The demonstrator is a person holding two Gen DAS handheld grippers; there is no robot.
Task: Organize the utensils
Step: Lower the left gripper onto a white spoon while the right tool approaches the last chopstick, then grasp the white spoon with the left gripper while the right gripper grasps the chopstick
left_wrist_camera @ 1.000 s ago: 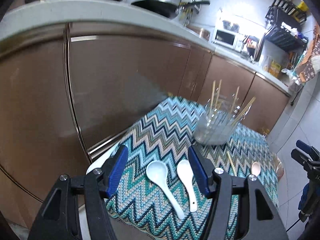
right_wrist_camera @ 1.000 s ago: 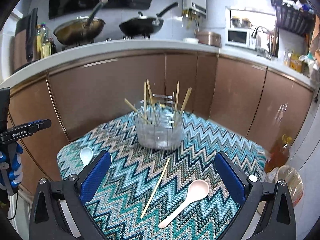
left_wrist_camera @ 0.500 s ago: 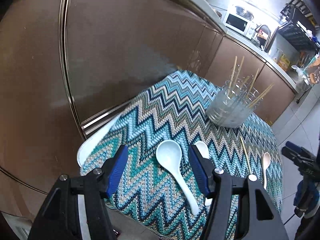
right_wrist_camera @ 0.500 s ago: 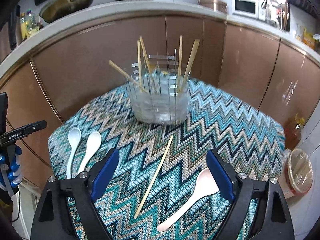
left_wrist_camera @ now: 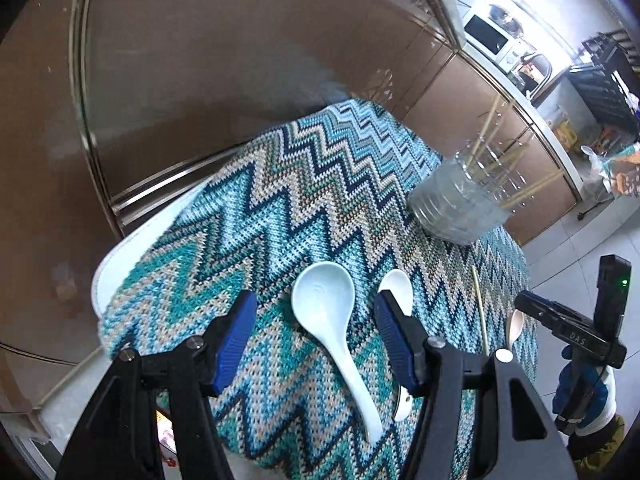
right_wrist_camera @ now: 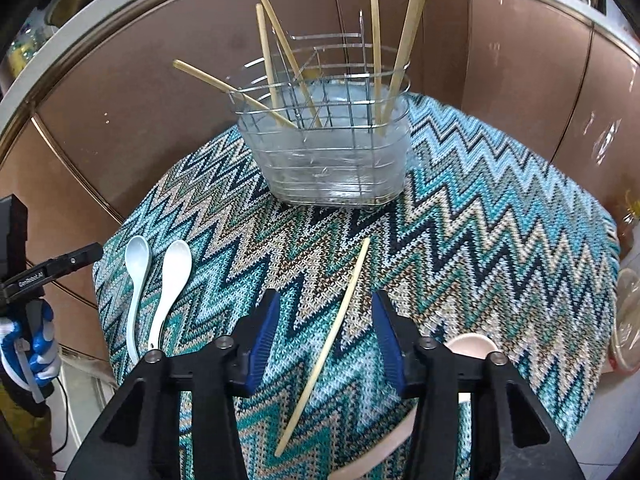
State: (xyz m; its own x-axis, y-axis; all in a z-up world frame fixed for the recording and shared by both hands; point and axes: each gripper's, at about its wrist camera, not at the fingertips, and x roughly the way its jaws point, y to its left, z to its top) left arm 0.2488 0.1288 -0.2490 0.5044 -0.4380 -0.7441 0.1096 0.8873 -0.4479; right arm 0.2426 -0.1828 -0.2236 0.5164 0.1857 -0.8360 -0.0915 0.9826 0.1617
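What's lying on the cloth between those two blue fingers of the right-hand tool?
A single loose chopstick lies slantwise between them on the zigzag cloth, untouched, as the right wrist view shows.

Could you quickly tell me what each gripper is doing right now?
Left gripper: open, empty, straddling the pale blue spoon.
Right gripper: open, empty, straddling the loose chopstick.

A rough knitted zigzag cloth (right_wrist_camera: 460, 216) covered the tabletop. The pale spoons (right_wrist_camera: 136, 280) looked glossy, like glazed ceramic; the loose chopstick (right_wrist_camera: 332, 336) was matt wood. The wire basket (right_wrist_camera: 324, 148) was shiny metal.
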